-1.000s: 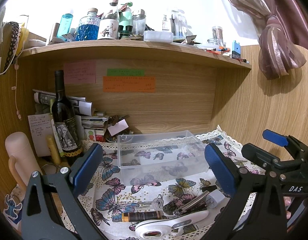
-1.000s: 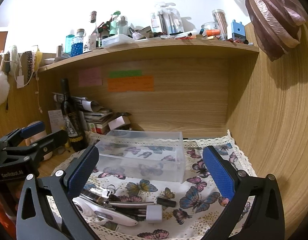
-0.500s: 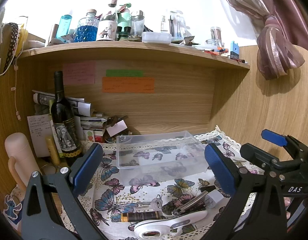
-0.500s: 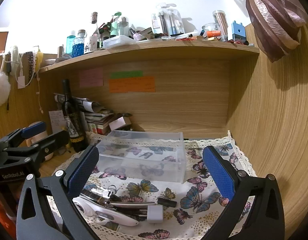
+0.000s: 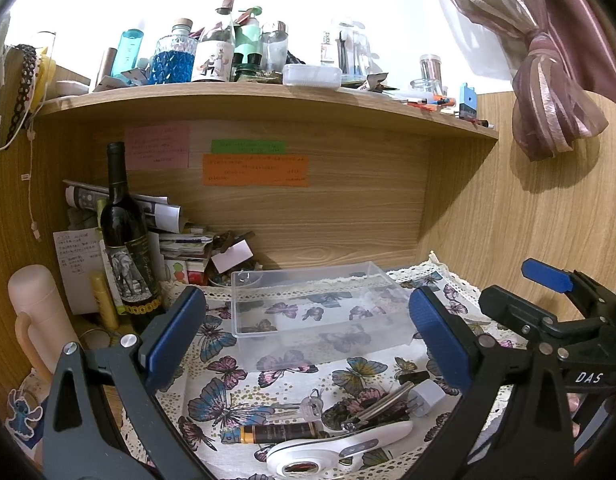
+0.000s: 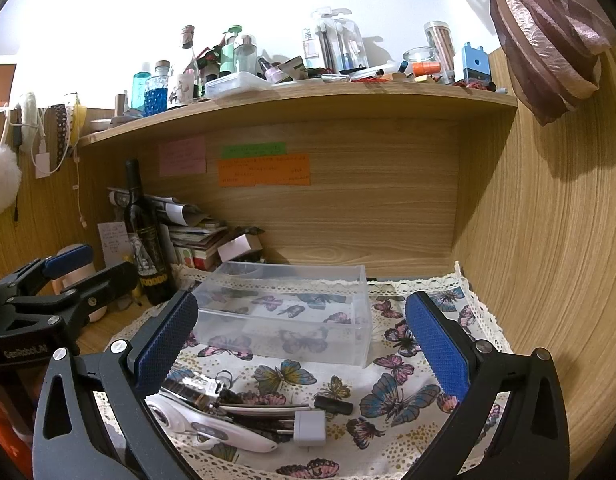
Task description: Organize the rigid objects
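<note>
A clear plastic box (image 5: 319, 312) stands empty on the butterfly cloth; it also shows in the right wrist view (image 6: 288, 312). In front of it lies a pile: a white thermometer-like device (image 5: 339, 444), a dark tube (image 5: 280, 434), keys (image 5: 308, 402), a white plug adapter (image 5: 425, 398) and a metal tool (image 5: 383, 400). The right wrist view shows the same white device (image 6: 212, 428), adapter (image 6: 309, 426) and a small black piece (image 6: 333, 404). My left gripper (image 5: 308, 340) is open above the pile. My right gripper (image 6: 300, 340) is open, to its right.
A wine bottle (image 5: 126, 240), stacked papers (image 5: 176, 240) and a pink flask (image 5: 38, 320) stand at the left. A shelf (image 5: 268, 96) above carries several bottles. A wood wall (image 6: 547, 260) closes the right side. Sticky notes (image 5: 256, 170) hang on the back panel.
Both views have shifted very slightly; the box and pile sit a touch lower in the left wrist view. Nothing has been gripped or moved.
</note>
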Motion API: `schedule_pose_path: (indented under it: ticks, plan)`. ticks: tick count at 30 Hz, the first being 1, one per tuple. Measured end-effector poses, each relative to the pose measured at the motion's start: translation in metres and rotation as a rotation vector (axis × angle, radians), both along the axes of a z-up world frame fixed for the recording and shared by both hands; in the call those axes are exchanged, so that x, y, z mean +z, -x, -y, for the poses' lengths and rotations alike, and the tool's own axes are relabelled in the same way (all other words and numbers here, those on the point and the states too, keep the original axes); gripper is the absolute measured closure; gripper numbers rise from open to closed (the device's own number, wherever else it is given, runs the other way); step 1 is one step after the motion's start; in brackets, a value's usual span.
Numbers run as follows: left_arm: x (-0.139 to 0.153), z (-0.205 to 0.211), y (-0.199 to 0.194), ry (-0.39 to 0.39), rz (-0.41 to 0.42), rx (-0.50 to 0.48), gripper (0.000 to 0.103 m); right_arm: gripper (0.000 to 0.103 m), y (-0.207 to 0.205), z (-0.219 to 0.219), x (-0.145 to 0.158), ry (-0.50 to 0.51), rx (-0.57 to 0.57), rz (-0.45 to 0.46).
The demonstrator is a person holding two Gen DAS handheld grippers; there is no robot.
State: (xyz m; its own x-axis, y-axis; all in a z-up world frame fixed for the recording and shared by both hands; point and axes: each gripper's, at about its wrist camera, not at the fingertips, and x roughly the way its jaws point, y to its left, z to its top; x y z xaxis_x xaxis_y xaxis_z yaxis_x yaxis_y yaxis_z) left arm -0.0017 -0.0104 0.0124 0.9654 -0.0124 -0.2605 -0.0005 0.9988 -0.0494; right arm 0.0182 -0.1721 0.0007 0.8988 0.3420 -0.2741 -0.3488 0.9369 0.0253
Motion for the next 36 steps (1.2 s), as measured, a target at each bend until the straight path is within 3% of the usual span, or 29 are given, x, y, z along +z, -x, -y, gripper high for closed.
schedule_pose_path:
  ticks: [16, 19, 21, 27, 32, 36]
  plan:
    - [-0.003, -0.004, 0.003, 0.022, 0.015, -0.011, 0.000, 0.000, -0.001, -0.001, 0.000, 0.005, -0.003, -0.006]
    - [-0.006, -0.010, 0.002, 0.031, 0.000, 0.002, 0.007, 0.000, -0.001, 0.001, -0.003, 0.005, -0.003, -0.003]
    - [-0.012, -0.014, 0.000, 0.029, -0.028, 0.015, 0.013, 0.004, -0.001, 0.001, -0.004, 0.012, -0.017, -0.003]
    - [-0.050, -0.026, -0.007, 0.030, -0.163, 0.060, 0.017, 0.016, -0.007, 0.009, -0.022, 0.032, -0.023, -0.055]
    - [-0.092, -0.027, -0.009, 0.078, -0.292, 0.057, 0.017, 0.017, -0.013, 0.011, -0.045, 0.050, -0.023, -0.131]
    - [-0.114, -0.018, -0.005, 0.092, -0.329, 0.057, 0.017, 0.017, -0.018, 0.010, -0.067, 0.073, -0.017, -0.203]
